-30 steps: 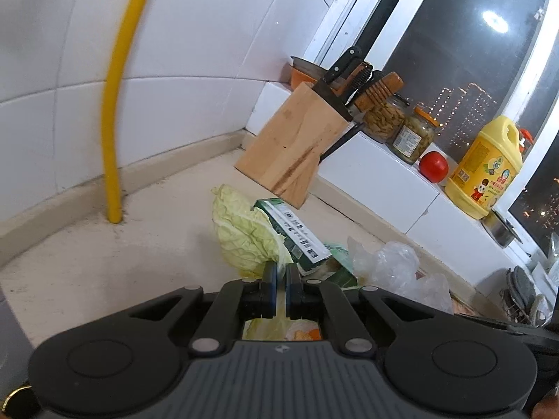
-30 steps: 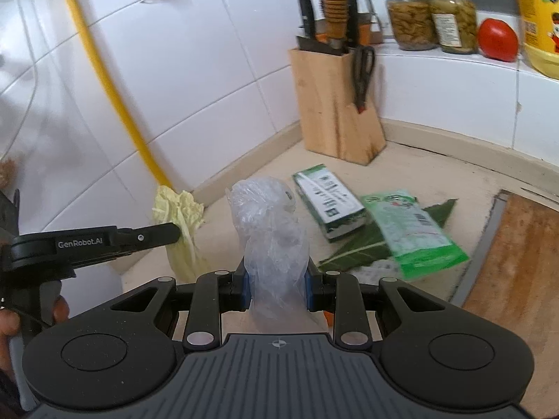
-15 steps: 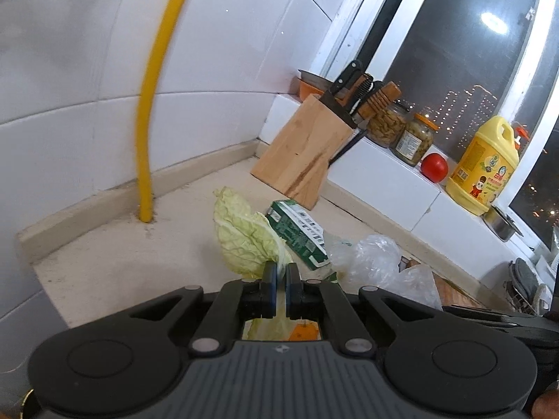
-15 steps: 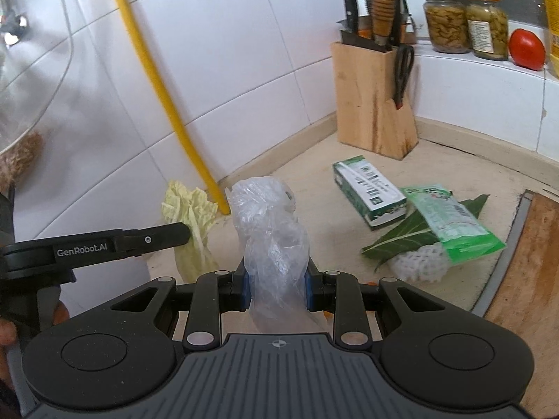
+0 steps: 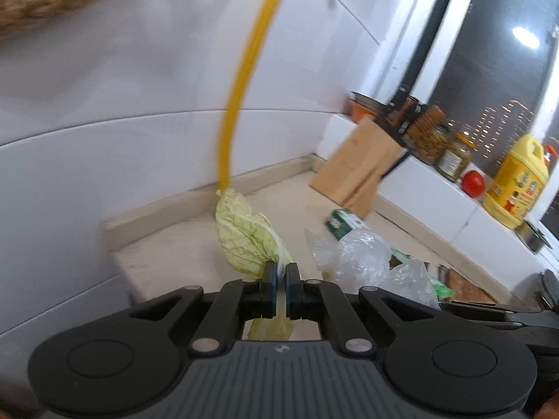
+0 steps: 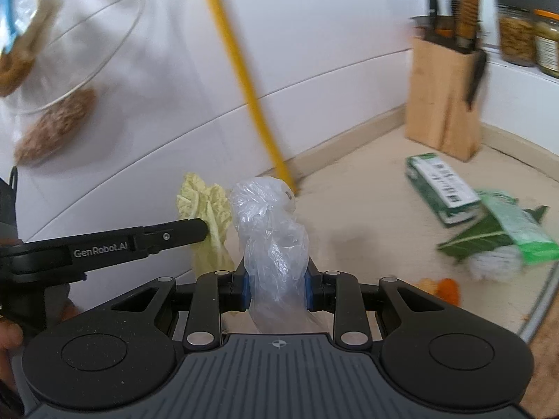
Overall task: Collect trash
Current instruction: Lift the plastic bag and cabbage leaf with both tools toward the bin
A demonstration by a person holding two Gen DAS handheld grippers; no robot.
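Left hand-held gripper point(image 5: 278, 288) first: I see its jaws pressed together on the stem of a pale green cabbage leaf point(image 5: 248, 235), which stands up ahead of the fingertips, off the table point(image 5: 167, 255). My right hand-held gripper point(image 6: 277, 288) is clamped on a crumpled clear plastic bag point(image 6: 270, 230); the bag bulges up between the blue pads and fills the gap. From the right wrist view, the left hand-held gripper reaches in from the left edge, and the cabbage leaf it carries sits just left of the plastic bag, nearly touching it.

Taking the plastic bag as my landmark: to its right, on the table, I see small orange scraps point(image 6: 442, 286). Further right lie a white foam net point(image 6: 494, 263), a dark green leaf point(image 6: 478, 235) and a green printed packet point(image 6: 517, 232) lying over the leaf. Beyond those, a green and white carton point(image 6: 442, 183) lies flat. Behind the bag, a yellow pipe point(image 6: 241, 70) runs up the white tiled wall point(image 6: 314, 35) from the table's back edge. Far right of the bag, a wooden knife block point(image 6: 443, 97) stands in the corner with dark handles sticking out. Past the block, on the sill, I make out two glass jars point(image 5: 454, 157), a red tomato point(image 5: 472, 182) and a yellow jug point(image 5: 517, 185). Up left of the bag, blurred brown things show against the wall; I cannot tell what they are.
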